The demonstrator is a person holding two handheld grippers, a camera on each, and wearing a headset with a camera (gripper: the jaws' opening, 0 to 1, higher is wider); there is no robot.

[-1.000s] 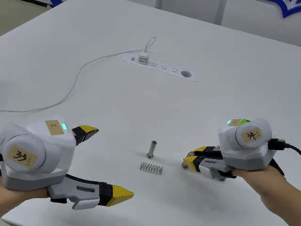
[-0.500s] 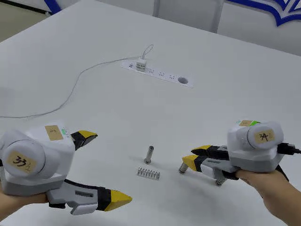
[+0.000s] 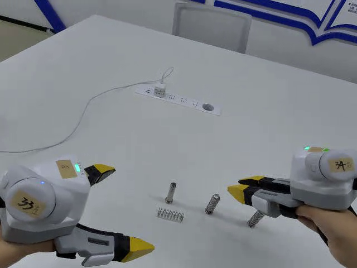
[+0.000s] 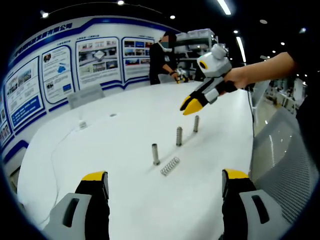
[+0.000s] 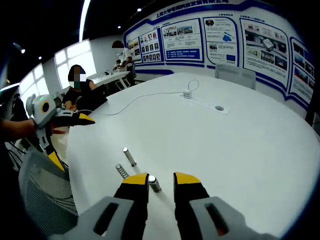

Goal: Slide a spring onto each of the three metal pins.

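Observation:
Three metal pins stand on the white table. One is a bare pin (image 3: pixel 170 192) (image 4: pixel 155 154) (image 5: pixel 129 156), with a loose spring (image 3: pixel 170 214) (image 4: pixel 170 166) (image 5: pixel 120 171) lying flat beside it. A second pin wearing a spring (image 3: pixel 212 204) (image 4: pixel 179 136) (image 5: pixel 154 183) stands to its right. The third sprung pin (image 3: pixel 255 218) (image 4: pixel 196 123) is under my right gripper (image 3: pixel 241 187) (image 5: pixel 161 178) (image 4: pixel 192 104). That gripper's jaws stand a narrow gap apart and hold nothing. My left gripper (image 3: pixel 122 207) (image 4: pixel 165 176) (image 5: pixel 70 142) is wide open, left of the bare pin and spring.
A white power strip (image 3: pixel 178 100) (image 5: pixel 207 104) with a plugged adapter and a long cable lies further back on the table. A chair (image 3: pixel 212 25) stands at the far edge. People are at benches in the background (image 4: pixel 165 60).
My right gripper has drawn back to the right, leaving the sprung pin it was at standing free. The head camera has tilted up. The left gripper has stayed open in place.

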